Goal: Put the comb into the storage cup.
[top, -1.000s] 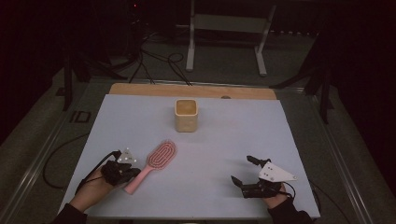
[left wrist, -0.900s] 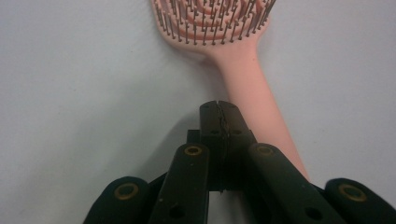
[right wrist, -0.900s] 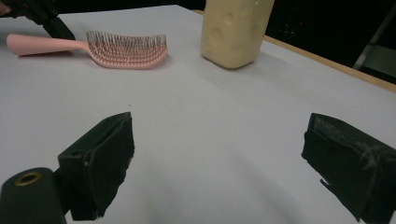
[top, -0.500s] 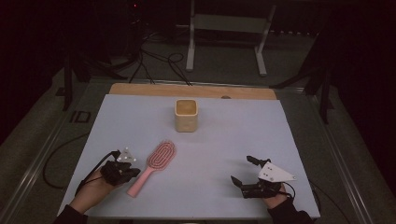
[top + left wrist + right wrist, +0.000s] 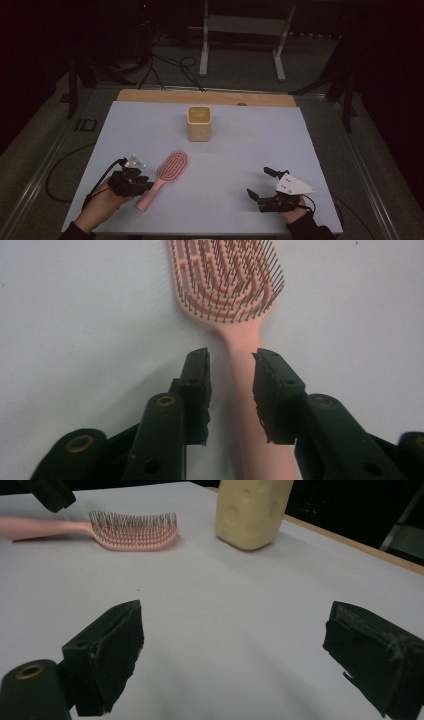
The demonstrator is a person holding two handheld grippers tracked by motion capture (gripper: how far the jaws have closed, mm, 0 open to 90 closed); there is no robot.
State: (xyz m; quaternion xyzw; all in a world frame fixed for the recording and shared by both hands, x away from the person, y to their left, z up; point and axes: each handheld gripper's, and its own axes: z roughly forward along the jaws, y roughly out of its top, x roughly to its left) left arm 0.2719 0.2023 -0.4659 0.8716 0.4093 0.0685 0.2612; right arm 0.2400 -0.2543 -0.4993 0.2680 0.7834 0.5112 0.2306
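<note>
Jaws just opening — left gripper (image 5: pixel 231 390) straddles the pink hairbrush (image 5: pixel 235 300) handle, narrowly apart.

Dark room, grey floor (image 5: pixel 240 65), black cables (image 5: pixel 165 65), white metal stand (image 5: pixel 242 37).

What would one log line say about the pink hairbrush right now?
left gripper: fingers just opening, astride pink hairbrush handle | hairbrush: flat on table, bristles up | right gripper: open, nothing held

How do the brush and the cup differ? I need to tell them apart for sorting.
The brush is pink, long and flat, lying bristles-up; the cup is cream, squarish and stands upright. The brush lies at the left gripper; the cup stands farther back, untouched. Both rest on the white table.
</note>
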